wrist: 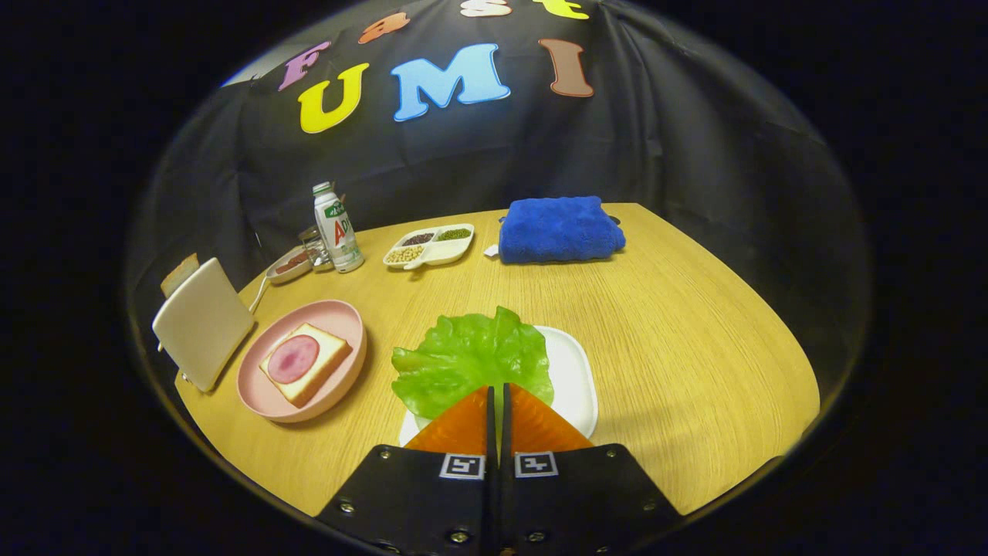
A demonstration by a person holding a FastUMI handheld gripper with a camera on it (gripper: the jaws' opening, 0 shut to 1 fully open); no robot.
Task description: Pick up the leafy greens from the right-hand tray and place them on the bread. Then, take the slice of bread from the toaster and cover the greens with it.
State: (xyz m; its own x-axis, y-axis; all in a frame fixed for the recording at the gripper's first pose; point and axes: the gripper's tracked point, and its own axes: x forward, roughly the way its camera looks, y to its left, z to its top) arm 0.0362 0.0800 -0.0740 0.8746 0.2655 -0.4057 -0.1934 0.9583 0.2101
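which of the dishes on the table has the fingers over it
The white square tray holding the green lettuce leaf: the closed gripper sits over its near edge. The pink round plate and white divided dish lie farther off.

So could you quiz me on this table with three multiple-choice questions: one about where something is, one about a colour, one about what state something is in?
1. Where does the lettuce leaf lie?
A. on the white tray, just ahead of the fingers
B. on the blue towel
C. in the pink plate

2. What colour is the plate that holds the bread slice with a round of meat on it?
A. white
B. pink
C. blue

3. How do the fingers of the gripper stand?
A. spread wide around the bottle
C. pressed on the toaster
B. close together with a thin gap, their tips at the near edge of the leaf

Answers:
1 A: the leaf rests on the white tray, overhanging its left rim.
2 B: the plate beside the toaster is pink.
3 B: the two fingers nearly meet; whether they pinch the leaf is not clear.
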